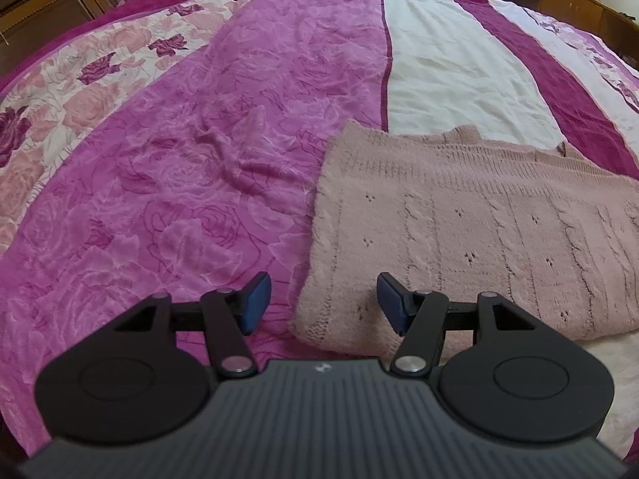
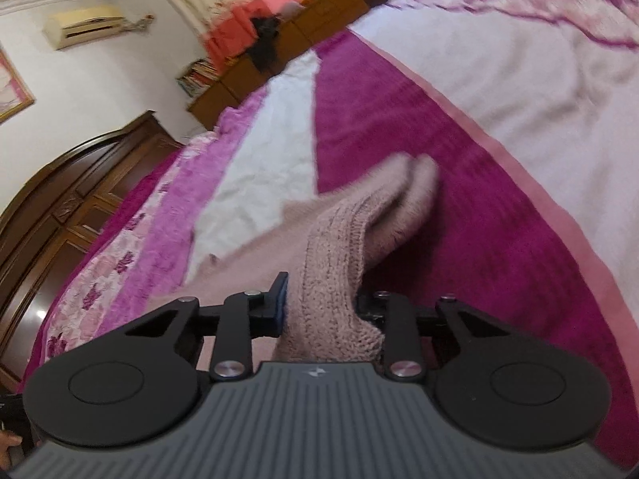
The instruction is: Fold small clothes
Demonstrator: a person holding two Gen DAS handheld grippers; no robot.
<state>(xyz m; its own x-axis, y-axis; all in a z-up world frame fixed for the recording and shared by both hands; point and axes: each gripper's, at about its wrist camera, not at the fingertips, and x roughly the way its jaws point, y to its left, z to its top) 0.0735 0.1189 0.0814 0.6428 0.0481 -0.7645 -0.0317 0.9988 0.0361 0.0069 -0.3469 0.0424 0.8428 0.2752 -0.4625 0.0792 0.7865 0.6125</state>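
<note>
A pale pink knitted sweater (image 1: 459, 231) lies folded flat on the bed, right of centre in the left wrist view. My left gripper (image 1: 321, 303) hovers open just over its near left corner, blue pads wide apart and nothing between them. In the right wrist view, my right gripper (image 2: 319, 307) is shut on a thick fold of the same sweater (image 2: 331, 279), lifted off the bedspread. A sleeve or hem end (image 2: 411, 183) of the knit trails away blurred. The right pad is hidden by the knit.
The bed is covered by a magenta, pink and white floral bedspread (image 1: 199, 159). Dark wooden cabinets (image 2: 60, 207) stand beyond the bed. A wooden headboard shelf (image 2: 255, 76) holds books and dark items. An air conditioner (image 2: 84, 24) hangs on the wall.
</note>
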